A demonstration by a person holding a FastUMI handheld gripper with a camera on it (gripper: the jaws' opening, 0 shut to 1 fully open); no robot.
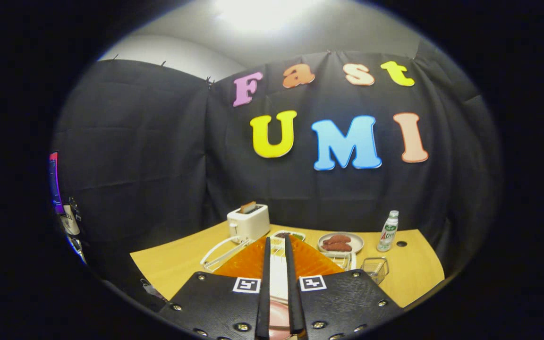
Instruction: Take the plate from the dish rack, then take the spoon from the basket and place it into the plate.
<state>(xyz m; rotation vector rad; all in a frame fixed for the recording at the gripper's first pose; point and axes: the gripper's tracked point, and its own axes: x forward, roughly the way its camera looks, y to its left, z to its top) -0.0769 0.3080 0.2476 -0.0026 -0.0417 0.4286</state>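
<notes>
The tool rides above the wooden worktop, its two fingers nearly together on a thin pale edge that runs lengthwise between them, while an orange translucent sheet spreads to either side; this is judged to be the plate held edge-on, though its form cannot be told for certain. The white wire dish rack lies just ahead and below the fingertips. The small wire basket stands to the right of the fingers, near them, so the coming move turns rightward; no spoon can be made out in it.
</notes>
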